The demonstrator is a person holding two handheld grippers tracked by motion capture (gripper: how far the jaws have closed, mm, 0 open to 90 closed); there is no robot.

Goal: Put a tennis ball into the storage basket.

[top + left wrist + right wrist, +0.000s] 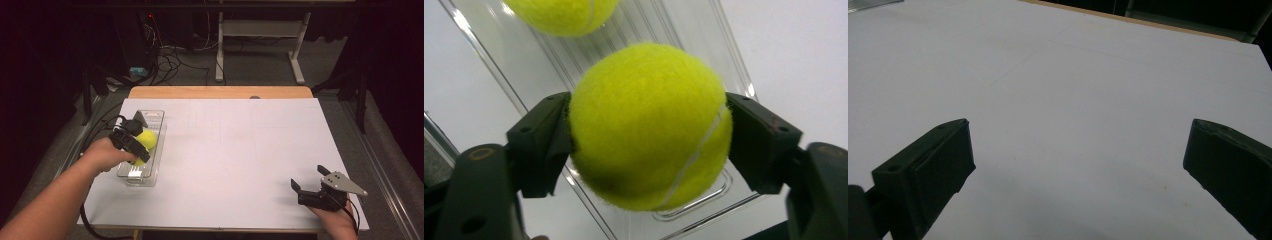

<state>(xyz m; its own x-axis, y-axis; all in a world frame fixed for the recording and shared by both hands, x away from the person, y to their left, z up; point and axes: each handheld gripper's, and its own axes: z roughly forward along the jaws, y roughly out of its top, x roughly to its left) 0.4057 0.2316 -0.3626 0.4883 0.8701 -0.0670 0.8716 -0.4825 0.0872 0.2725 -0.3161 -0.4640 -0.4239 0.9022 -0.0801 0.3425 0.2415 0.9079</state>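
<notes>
We have the left hand-held gripper [649, 130] grasping a ball [649, 125] over the tray [152, 122] (another ball [561, 15] already lies inside). Setting it down remains, we judge; the right hand-held gripper [311, 181] rests released on the desk [240, 150].

In the left gripper view, the second tennis ball [561, 15] is cut off by the top edge, so I see just its lower curve. From above, my left hand-held gripper [134, 142] hides much of the tennis ball [147, 139] and part of the clear tray [145, 177]. Whether the pads still press the ball, I cannot tell.
</notes>
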